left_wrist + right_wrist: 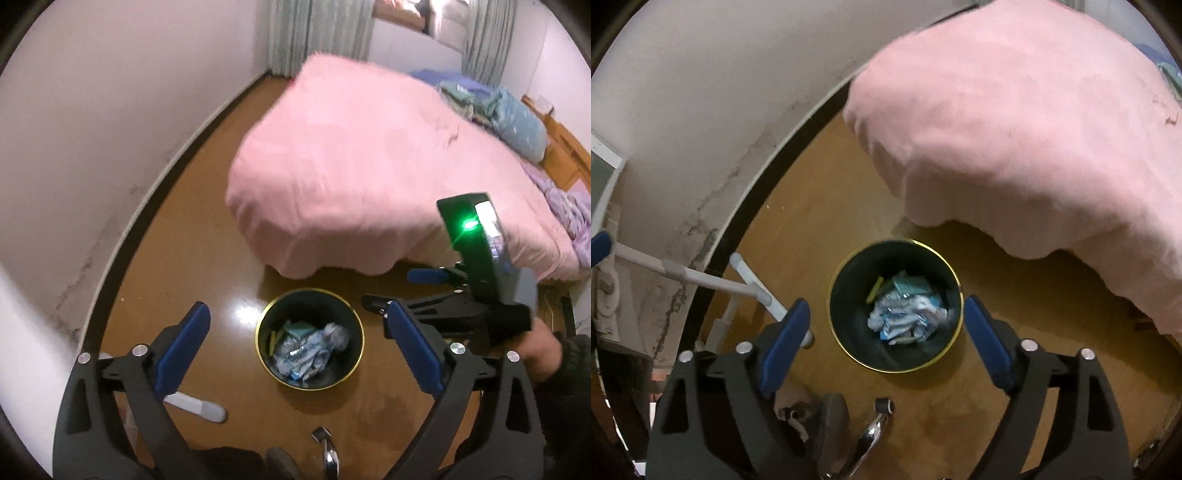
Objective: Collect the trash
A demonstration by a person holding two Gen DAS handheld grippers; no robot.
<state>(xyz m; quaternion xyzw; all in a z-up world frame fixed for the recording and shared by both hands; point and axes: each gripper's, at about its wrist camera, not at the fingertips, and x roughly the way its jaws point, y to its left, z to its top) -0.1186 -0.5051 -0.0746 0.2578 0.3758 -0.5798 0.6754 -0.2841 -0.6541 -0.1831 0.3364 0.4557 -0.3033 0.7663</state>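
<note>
On the wooden floor (192, 206) at the foot of the pink-covered bed (351, 155), the dark, gold-rimmed trash bin (894, 365) stands upright with crumpled blue-and-white wrappers (908, 317) inside. Your left gripper (299, 343) hangs above it, jaws spread wide and empty, touching nothing. Your right gripper (886, 325) is above the bin too, jaws equally wide apart and holding nothing. A white pole (713, 282) leans near the stained wall (701, 122).

Both wrist views look steeply down, sharing the bin (309, 338) (894, 305).
</note>
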